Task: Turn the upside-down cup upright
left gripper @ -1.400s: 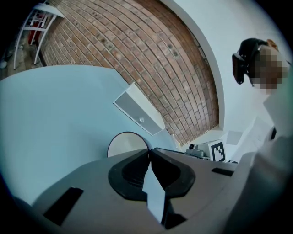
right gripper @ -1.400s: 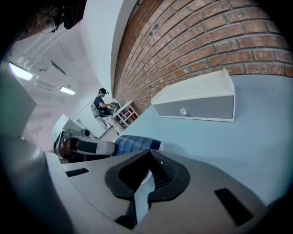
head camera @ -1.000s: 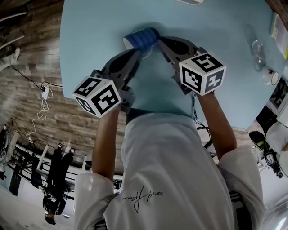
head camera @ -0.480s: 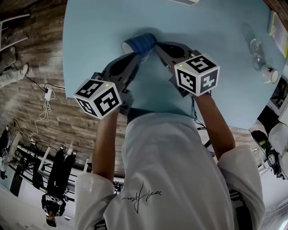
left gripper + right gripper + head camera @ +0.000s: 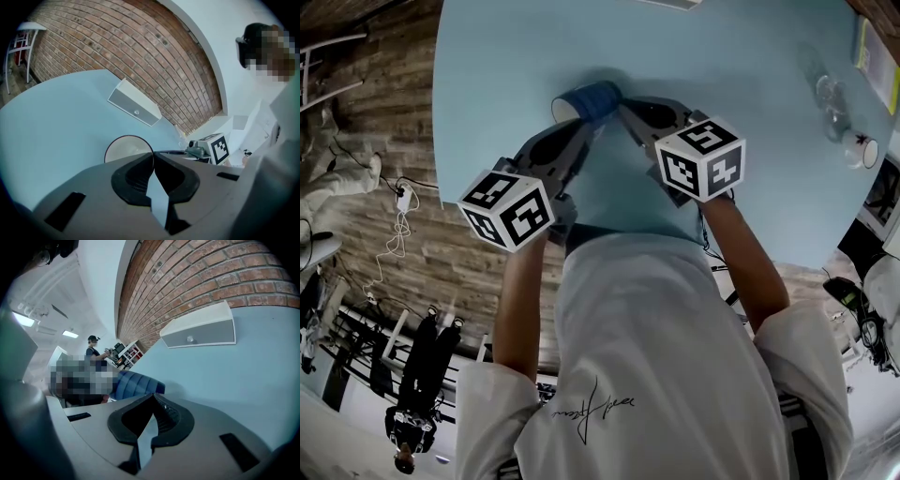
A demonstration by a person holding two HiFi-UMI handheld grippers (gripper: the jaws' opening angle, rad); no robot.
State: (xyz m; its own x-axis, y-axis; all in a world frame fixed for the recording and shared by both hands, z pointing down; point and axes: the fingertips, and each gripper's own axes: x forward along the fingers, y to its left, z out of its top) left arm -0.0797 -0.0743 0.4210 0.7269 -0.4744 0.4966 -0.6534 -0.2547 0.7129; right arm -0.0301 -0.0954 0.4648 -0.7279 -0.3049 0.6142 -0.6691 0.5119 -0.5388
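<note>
A blue ribbed cup (image 5: 589, 98) lies on its side on the light blue round table (image 5: 741, 66), its white open mouth toward the left. In the left gripper view that mouth (image 5: 127, 149) shows just beyond the jaw tips. My left gripper (image 5: 587, 129) is shut with nothing in it, its tip at the cup's near side. From the right, my right gripper (image 5: 623, 106) is also shut and empty, with its tip against the cup's base end. In the right gripper view the cup's ribbed wall (image 5: 139, 383) sits just past the closed tips (image 5: 153, 395).
A white box (image 5: 134, 102) lies on the far part of the table, also seen as the white box (image 5: 201, 329). A clear glass (image 5: 831, 96) and a small white object (image 5: 862, 150) stand at the right edge. The table's near edge is by my body.
The right gripper has shifted a little to the left, closer to the cup's end. The cup stays on its side between the two tips, both grippers still shut.
</note>
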